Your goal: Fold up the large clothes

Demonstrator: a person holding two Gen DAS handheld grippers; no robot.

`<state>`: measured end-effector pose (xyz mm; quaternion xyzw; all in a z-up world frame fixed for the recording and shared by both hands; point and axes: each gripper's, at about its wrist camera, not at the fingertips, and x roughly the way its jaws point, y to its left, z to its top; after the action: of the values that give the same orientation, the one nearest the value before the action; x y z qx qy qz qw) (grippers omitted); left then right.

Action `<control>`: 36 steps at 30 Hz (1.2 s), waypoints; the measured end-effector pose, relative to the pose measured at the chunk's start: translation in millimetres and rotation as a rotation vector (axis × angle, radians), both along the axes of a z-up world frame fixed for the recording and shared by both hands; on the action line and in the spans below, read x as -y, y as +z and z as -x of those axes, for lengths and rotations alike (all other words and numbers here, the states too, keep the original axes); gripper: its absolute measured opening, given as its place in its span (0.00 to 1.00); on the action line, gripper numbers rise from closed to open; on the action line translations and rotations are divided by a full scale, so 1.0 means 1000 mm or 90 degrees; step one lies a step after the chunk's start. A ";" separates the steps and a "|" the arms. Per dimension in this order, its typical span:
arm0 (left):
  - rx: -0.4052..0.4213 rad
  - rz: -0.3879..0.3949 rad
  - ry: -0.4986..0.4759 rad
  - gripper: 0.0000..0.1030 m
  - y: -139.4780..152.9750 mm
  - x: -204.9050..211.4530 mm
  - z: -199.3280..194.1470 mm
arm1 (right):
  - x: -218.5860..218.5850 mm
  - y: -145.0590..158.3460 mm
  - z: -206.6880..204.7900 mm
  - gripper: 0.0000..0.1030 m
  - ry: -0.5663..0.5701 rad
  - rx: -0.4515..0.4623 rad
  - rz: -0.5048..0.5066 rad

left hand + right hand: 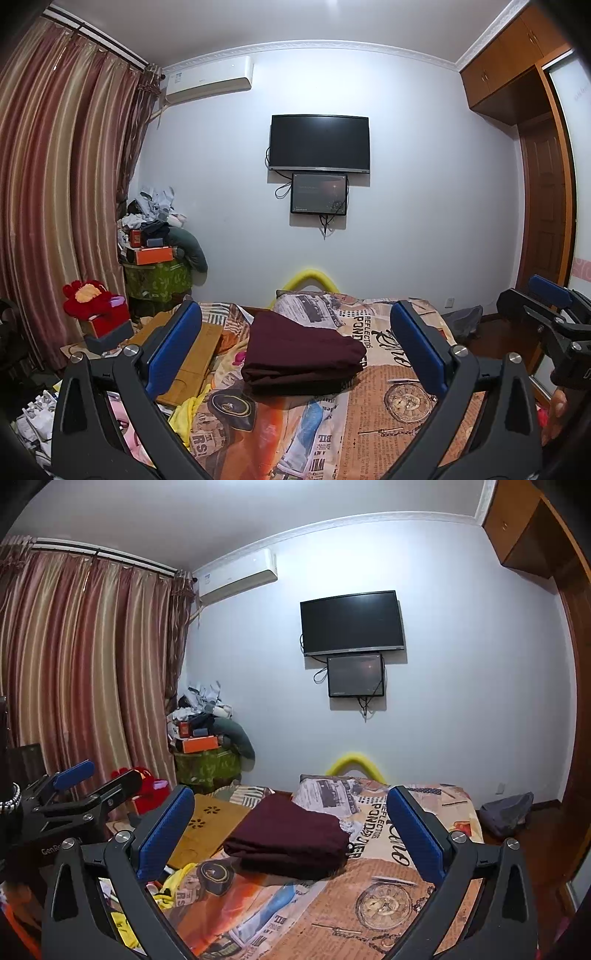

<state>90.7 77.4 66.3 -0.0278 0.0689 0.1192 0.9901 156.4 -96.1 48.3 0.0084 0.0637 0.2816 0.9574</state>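
Folded dark maroon fabric garment [303,354] at twelve o'clock on the newspaper-print bedspread [388,413]; left tongs [295,350] and right tongs [291,834] gape empty; a careless nudge could unfold it.

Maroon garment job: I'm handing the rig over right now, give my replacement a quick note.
Left gripper: open, empty, held above the bed.
Right gripper: open, empty, beside the left.
Dark maroon fabric garment: folded into a compact stack on the newspaper-print bedspread, touched by neither gripper.
Done: this piece looks folded.
Left: check that the stack is tidy; no other unfolded large garment is clearly visible on the bed.
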 end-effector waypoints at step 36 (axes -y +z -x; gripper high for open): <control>-0.025 0.026 -0.037 0.99 -0.008 -0.001 -0.008 | 0.006 0.006 0.001 1.00 -0.006 -0.021 -0.007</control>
<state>99.1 78.5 58.3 -0.0439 0.0913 0.0895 0.9908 155.4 -102.4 54.2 0.0183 0.0783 0.2775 0.9574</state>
